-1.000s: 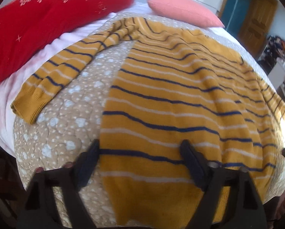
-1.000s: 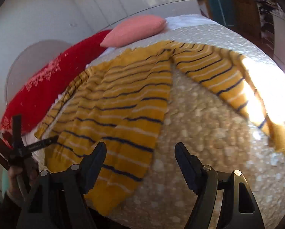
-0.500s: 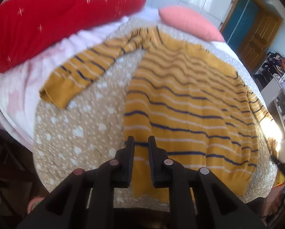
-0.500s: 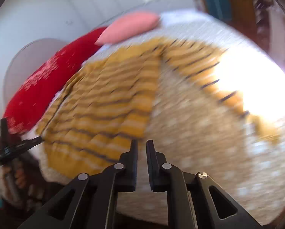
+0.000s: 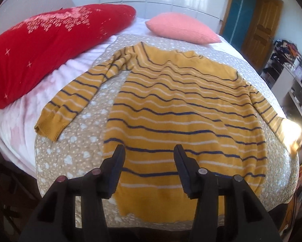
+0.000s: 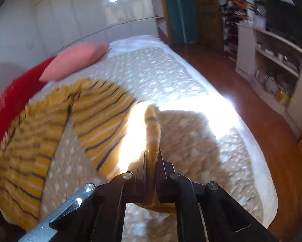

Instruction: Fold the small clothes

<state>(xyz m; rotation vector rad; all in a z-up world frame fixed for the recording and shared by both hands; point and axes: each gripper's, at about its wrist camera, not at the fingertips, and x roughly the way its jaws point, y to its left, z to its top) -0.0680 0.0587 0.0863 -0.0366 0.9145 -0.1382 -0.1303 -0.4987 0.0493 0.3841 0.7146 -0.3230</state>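
Observation:
A mustard sweater with navy and white stripes lies flat on the bed, hem toward me, sleeves spread to both sides. My left gripper is open and empty, hovering over the hem near its left part. In the right wrist view my right gripper is shut on the cuff of the sweater's right sleeve, which is lifted off the bedspread in bright sunlight. The sweater's body lies to the left of that gripper.
A beige spotted bedspread covers the bed. A big red cushion and a pink pillow lie at the head. White shelves and wooden floor are on the right side.
My left gripper was shut half a second ago and has opened over the hem. My right gripper moved right to the sleeve cuff and closed on it, lifting it.

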